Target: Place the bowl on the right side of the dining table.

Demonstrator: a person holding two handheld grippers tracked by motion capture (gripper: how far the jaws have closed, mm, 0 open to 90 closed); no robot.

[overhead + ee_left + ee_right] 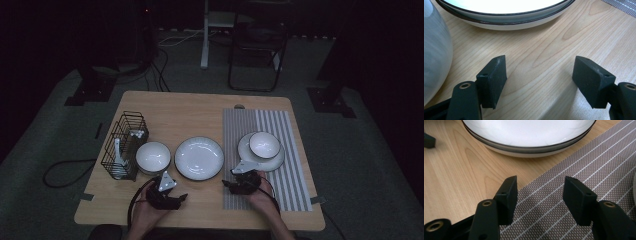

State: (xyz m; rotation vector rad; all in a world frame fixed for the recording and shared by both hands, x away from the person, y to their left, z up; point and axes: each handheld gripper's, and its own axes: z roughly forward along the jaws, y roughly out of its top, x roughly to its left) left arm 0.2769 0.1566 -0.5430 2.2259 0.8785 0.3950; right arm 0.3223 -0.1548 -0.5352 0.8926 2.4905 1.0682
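Note:
My left gripper [169,181] [539,72] hovers low over bare wood near the table's front edge, jaws open with nothing between them. Just ahead of it lies a white, dark-rimmed plate [199,157] [506,15], and a white bowl [153,156] [434,55] stands close on its left. My right gripper [235,172] [540,192] is open and empty too, low over the left edge of a grey striped mat [280,180] [584,167], facing the same plate [529,135]. On the mat, a second bowl [264,144] sits on another plate [247,155].
A black wire basket [124,145] holding white utensils stands at the table's left edge, beside the bowl. One jaw tip of the left gripper [429,141] pokes in at the far left of the right gripper view. Beyond the table are a chair and stands on dark floor.

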